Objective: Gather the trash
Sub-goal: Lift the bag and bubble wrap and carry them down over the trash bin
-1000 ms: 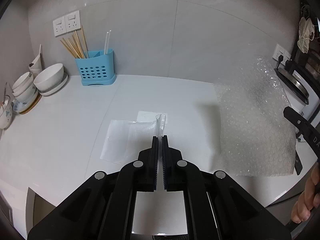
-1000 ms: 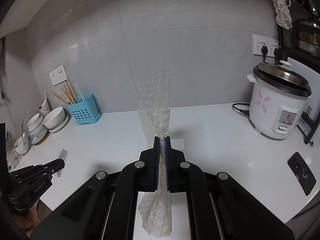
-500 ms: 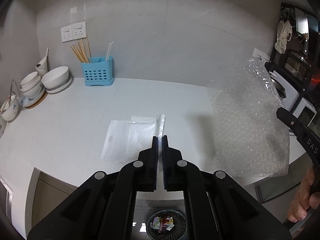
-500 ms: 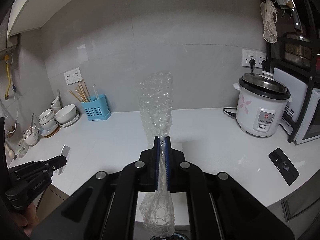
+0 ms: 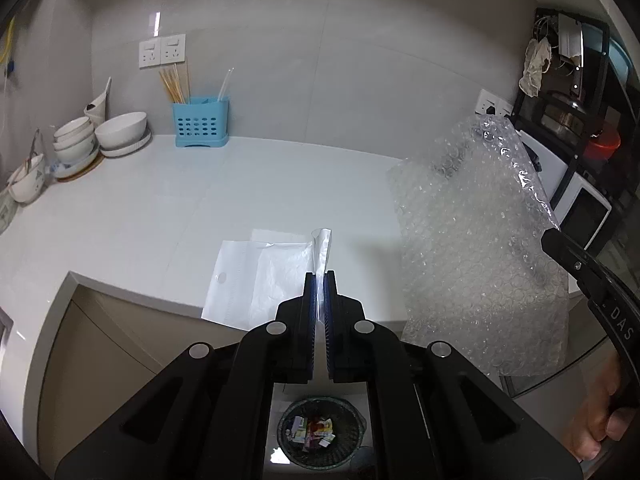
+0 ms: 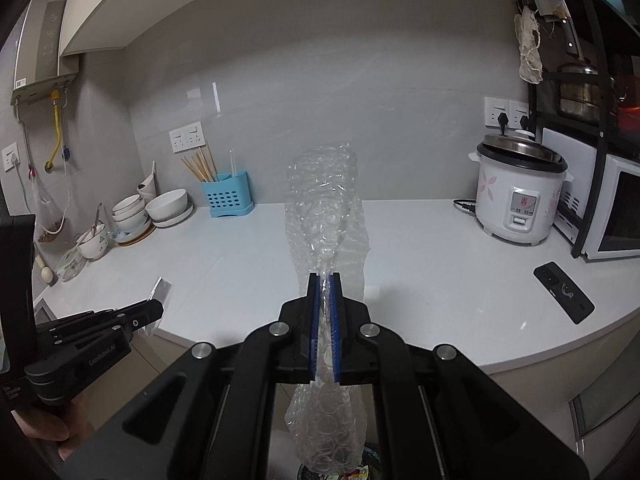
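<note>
My left gripper (image 5: 319,276) is shut on the edge of a clear plastic bag (image 5: 256,280), which hangs in the air past the white counter's (image 5: 160,216) front edge. My right gripper (image 6: 325,278) is shut on a sheet of bubble wrap (image 6: 326,216), bunched between the pads and trailing below them. The same bubble wrap (image 5: 476,240) hangs at the right of the left wrist view, pinched by the right gripper's fingers (image 5: 560,246). Below my left gripper a dark round trash bin (image 5: 322,436) with coloured wrappers inside stands on the floor. The left gripper (image 6: 154,310) shows low left in the right wrist view.
At the back left stand a blue utensil holder (image 5: 201,122) and stacked white bowls (image 5: 120,134). A white rice cooker (image 6: 518,198), a microwave (image 6: 616,216) under a black rack, and a black flat device (image 6: 563,292) occupy the counter's right side. Cabinet fronts lie below the counter edge.
Both grippers have drawn back from the counter, carrying the plastic bag and the bubble wrap off it. The counter's front edge and the trash bin below have come into view.
</note>
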Tool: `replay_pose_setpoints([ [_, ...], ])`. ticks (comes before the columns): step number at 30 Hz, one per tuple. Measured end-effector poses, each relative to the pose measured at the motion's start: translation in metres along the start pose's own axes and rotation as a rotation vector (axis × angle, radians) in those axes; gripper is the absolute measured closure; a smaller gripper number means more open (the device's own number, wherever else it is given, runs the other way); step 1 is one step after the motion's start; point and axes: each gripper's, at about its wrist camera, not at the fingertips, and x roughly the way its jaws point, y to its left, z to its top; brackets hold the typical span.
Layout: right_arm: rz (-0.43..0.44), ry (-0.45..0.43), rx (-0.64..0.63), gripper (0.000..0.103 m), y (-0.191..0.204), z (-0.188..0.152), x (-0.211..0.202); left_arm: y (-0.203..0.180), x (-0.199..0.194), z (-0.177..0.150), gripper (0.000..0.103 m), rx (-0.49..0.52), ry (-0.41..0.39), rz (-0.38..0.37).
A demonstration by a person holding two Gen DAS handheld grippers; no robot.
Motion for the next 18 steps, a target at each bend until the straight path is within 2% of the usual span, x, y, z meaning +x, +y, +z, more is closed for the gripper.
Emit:
replay_pose_setpoints([
  [9,0.030,-0.015,-0.005,0.099,0.012,-0.060,-0.044,0.008,-0.026,-0.063,0.100,-0.015,0.004,-0.028],
  [18,0.061,-0.009,-0.004,0.099,0.017,-0.123,-0.085,0.004,-0.038,-0.120,0.100,0.001,0.020,-0.016],
])
